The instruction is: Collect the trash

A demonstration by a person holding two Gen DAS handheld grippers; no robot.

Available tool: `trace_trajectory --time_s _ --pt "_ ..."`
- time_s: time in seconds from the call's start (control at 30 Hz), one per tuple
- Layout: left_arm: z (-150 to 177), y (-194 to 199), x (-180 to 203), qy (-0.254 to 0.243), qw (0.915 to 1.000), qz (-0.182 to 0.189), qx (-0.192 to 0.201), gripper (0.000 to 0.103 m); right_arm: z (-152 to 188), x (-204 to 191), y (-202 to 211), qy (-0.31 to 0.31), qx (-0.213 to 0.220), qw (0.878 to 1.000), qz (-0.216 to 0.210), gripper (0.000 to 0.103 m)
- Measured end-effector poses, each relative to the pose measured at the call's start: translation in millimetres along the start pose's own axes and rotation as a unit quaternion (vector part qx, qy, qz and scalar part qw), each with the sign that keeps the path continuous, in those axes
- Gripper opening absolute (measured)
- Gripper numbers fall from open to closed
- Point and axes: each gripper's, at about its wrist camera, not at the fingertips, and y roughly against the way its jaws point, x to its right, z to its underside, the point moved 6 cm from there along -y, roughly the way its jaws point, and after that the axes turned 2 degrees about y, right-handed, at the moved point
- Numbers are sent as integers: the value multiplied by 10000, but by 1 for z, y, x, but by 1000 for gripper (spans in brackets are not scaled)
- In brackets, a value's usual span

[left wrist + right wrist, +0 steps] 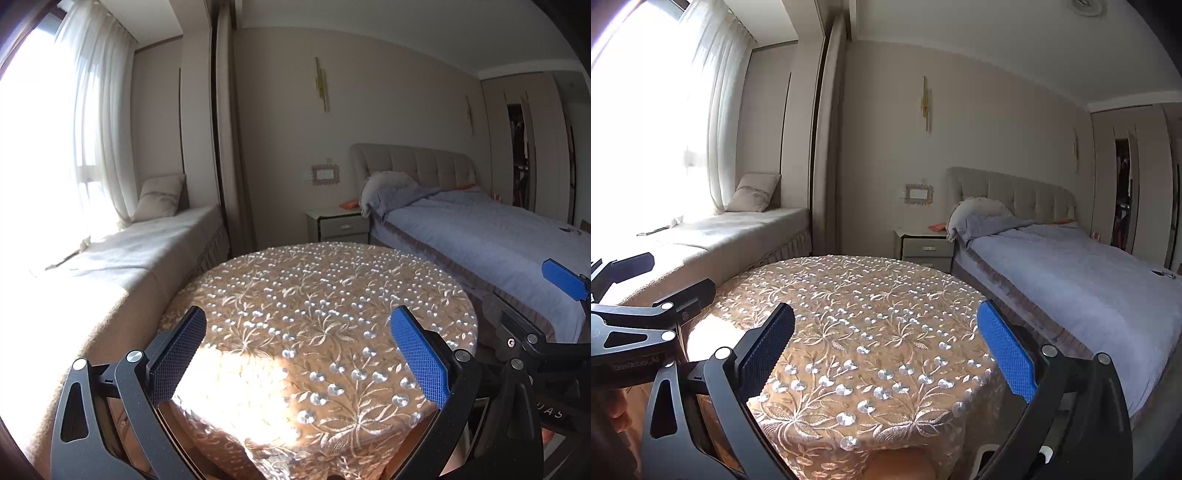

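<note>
A round table with a floral sequined cloth fills the near ground in both views. No trash shows on its top. My left gripper hangs open above the table's near edge, nothing between its blue pads. My right gripper is open too, over the table's near right part, holding nothing. In the left wrist view the right gripper shows at the right edge, and in the right wrist view the left gripper shows at the left edge.
A bed with a grey-blue cover stands right of the table. A cushioned window bench with a pillow runs along the left under a bright curtained window. A small nightstand sits by the far wall.
</note>
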Motion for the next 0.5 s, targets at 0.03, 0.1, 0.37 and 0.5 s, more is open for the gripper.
trace_trajectory --time_s 0.03,0.1,0.37,0.5 --pt "0 0 0 -2 10000 -4 3 98 0 0 1 -2 3 10000 -6 98" --pt "0 1 1 -1 10000 -12 5 98 0 0 0 -8 -3 10000 -14 98" --pt "0 2 1 12 10000 -14 -5 98 0 0 -1 -9 -30 10000 -28 98" --pt "1 2 0 9 10000 -31 -2 98 0 0 -1 -4 -36 10000 -30 98"
